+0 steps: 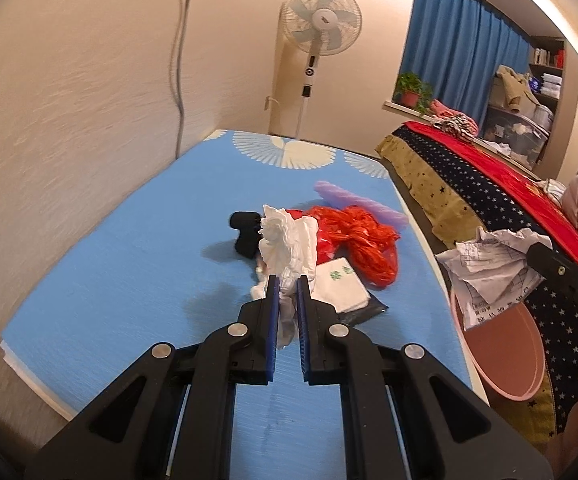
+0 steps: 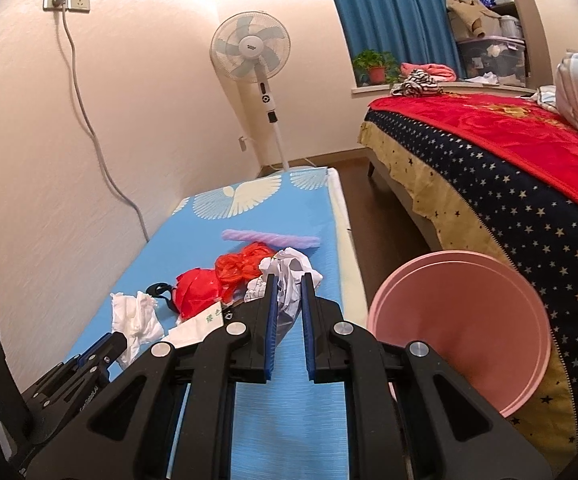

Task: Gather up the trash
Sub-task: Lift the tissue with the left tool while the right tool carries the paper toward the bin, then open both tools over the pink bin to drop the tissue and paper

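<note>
My left gripper point(image 1: 287, 282) is shut on a crumpled white tissue point(image 1: 289, 240), held a little above the blue table mat point(image 1: 129, 280). In the right wrist view the same tissue point(image 2: 137, 320) hangs from the left gripper point(image 2: 115, 342) at lower left. My right gripper point(image 2: 289, 280) is shut on a crumpled printed paper point(image 2: 289, 268). The left wrist view shows that paper point(image 1: 489, 272) over the rim of the pink bin point(image 1: 501, 360), with the right gripper point(image 1: 539, 250) behind it. The pink bin point(image 2: 461, 332) stands on the floor between table and bed.
On the mat lie a red plastic bag point(image 2: 195, 292), an orange bag point(image 1: 369, 240), a purple foam strip point(image 2: 269, 238), a black item point(image 1: 245, 232) and a white packet with green print point(image 1: 341, 284). A bed point(image 2: 509, 184) is on the right; a standing fan point(image 2: 253, 52) is behind the table.
</note>
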`<action>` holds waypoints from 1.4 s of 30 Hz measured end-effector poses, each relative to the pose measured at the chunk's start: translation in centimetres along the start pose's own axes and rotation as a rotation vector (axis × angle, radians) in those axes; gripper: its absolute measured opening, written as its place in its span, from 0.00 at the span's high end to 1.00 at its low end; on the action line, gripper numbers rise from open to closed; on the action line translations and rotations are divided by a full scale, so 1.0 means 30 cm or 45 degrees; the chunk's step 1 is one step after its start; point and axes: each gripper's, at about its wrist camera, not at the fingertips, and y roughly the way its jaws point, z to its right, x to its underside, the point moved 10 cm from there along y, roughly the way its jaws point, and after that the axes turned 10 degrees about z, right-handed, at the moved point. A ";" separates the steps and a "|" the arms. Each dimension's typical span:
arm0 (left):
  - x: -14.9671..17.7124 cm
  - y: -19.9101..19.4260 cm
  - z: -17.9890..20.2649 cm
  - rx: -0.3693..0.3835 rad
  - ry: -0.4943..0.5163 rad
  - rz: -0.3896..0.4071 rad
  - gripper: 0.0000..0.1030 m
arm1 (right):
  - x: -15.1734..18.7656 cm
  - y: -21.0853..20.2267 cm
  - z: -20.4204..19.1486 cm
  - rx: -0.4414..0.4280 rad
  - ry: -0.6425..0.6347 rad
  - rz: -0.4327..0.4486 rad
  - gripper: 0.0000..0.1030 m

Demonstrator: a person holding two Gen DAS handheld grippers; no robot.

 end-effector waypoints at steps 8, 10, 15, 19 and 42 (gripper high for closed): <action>0.002 -0.007 0.082 0.076 0.047 0.012 0.92 | -0.026 -0.032 0.080 0.109 0.002 0.040 0.89; 0.003 -0.001 0.096 0.086 0.051 0.011 0.92 | -0.031 -0.034 0.103 0.135 0.002 0.046 0.89; 0.001 0.013 0.139 0.119 0.066 0.015 0.92 | -0.040 -0.035 0.157 0.185 0.002 0.058 0.89; 0.005 0.019 0.188 0.149 0.087 0.018 0.92 | -0.046 -0.040 0.192 0.223 0.001 0.072 0.89; 0.046 0.064 0.459 0.325 0.121 -0.001 0.92 | -0.059 -0.062 0.397 0.434 0.017 0.102 0.89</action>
